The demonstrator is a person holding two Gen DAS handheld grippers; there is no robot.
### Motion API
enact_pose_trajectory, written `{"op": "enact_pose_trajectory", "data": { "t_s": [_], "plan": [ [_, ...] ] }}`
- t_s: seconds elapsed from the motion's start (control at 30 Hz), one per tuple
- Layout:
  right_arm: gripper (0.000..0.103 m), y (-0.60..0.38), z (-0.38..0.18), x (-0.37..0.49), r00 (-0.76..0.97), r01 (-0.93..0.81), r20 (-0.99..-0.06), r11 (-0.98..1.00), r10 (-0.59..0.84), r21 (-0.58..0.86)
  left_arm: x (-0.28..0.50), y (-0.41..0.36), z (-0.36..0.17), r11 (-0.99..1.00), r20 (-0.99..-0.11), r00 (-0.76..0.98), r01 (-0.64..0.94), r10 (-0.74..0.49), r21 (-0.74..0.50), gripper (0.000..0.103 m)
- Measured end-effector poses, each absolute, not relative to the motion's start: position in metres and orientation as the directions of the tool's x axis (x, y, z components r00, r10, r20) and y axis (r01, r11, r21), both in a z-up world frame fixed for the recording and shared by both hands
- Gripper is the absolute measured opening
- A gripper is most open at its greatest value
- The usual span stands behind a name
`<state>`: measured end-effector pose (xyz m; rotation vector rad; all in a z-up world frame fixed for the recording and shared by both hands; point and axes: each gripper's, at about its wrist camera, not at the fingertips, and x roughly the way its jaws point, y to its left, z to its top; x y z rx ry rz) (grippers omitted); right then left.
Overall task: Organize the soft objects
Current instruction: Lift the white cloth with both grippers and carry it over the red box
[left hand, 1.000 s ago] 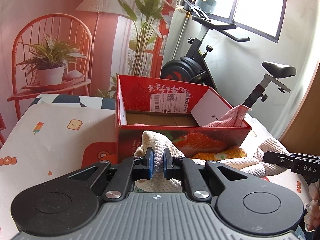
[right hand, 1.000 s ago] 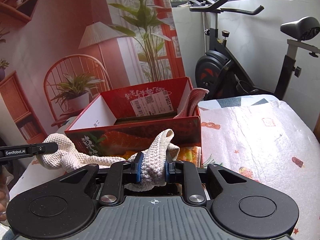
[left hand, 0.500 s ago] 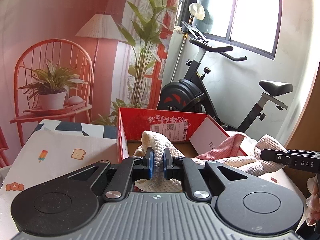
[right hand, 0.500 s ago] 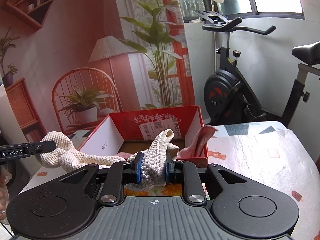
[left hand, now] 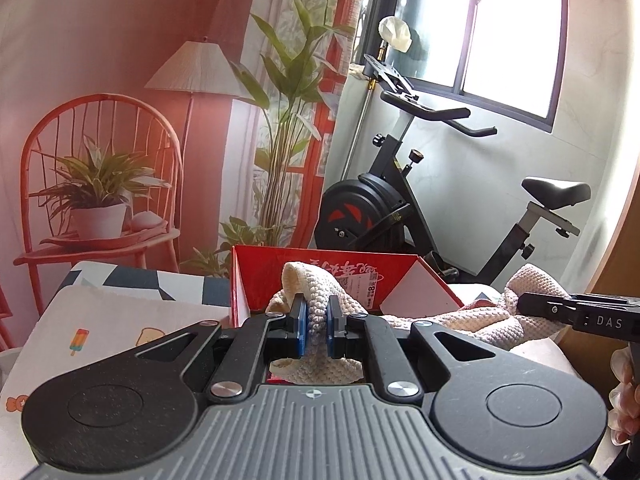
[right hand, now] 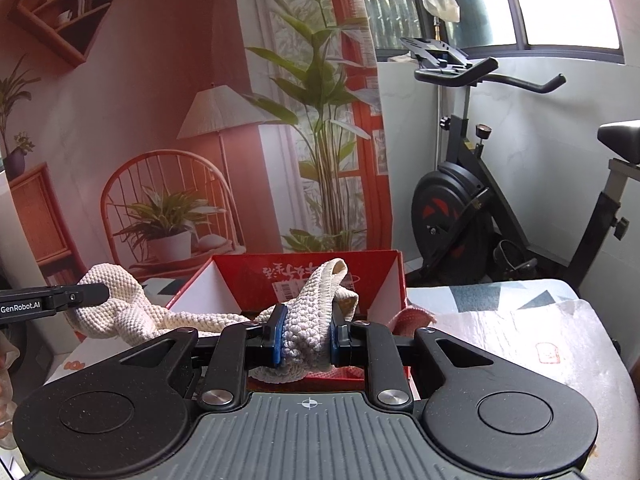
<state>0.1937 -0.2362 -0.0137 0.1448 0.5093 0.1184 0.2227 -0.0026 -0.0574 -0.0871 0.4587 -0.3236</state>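
While stretched above the near edge of the red cardboard box (left hand: 404,276), the cream knitted towel (left hand: 316,304) is pinched at its left end by the left gripper (left hand: 316,330) and at its right end by the right gripper (right hand: 306,334).

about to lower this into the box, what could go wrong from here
1. The cream waffle-knit towel is bunched thick in the right gripper but thin in the left gripper, so the left end may slip out.
2. The span sagging between them could catch the rim of the red cardboard box.
3. A pink cloth already drapes over that box's wall and could be dragged off.
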Motion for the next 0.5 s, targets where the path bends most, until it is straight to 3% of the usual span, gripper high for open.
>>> {"op": "enact_pose_trajectory", "data": {
  "t_s": [0.5],
  "plan": [
    [0.018,-0.256,-0.023,0.273,0.857,-0.084,-0.495,0.986,0.144,0.142,0.278,-0.015,-0.062,0.953,-0.452,0.839,0.265,-0.303,-0.147,0.01]
  ]
}}
